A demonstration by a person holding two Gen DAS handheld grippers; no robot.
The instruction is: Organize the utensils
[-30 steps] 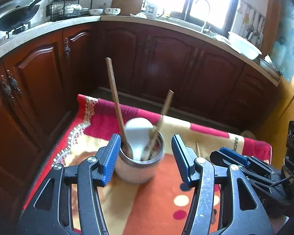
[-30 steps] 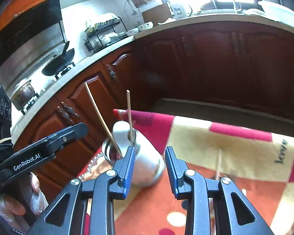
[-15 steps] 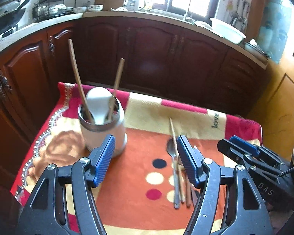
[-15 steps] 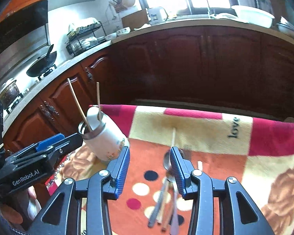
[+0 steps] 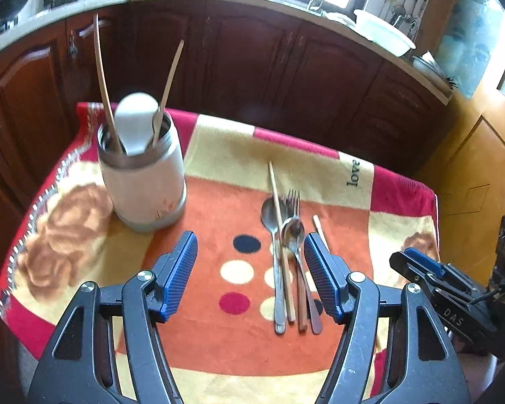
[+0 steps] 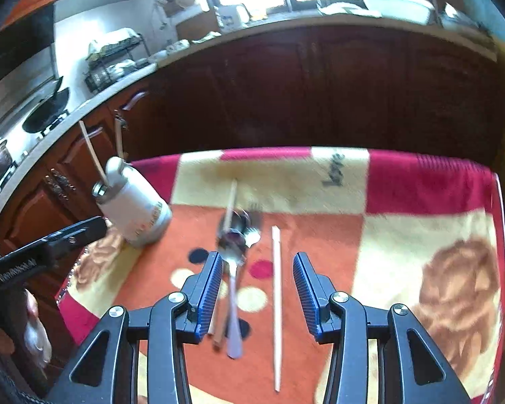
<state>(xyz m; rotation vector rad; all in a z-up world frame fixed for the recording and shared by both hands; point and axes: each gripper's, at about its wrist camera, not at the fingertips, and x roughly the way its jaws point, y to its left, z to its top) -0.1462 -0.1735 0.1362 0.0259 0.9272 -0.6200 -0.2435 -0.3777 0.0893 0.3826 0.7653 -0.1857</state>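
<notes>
left gripper [image 5: 250, 272] spread, empty | right gripper [image 6: 254, 288] spread, empty | lone chopstick [image 6: 276, 303] clear only in blurred right view, probably wooden

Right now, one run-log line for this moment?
left gripper: open, empty | right gripper: open, empty | holder: upright | loose cutlery: on cloth

the word "love" stands in dark letters on a cream patch of the blanket [image 5: 353, 176], and it shows again, blurred, in the right wrist view. the letters "das" are printed in pale type on the black body of the right gripper [image 5: 451, 311], seen at the edge of the left wrist view. a pale line of lettering runs along the side of the left gripper [image 6: 17, 266] in the right wrist view, too blurred to read.
</notes>
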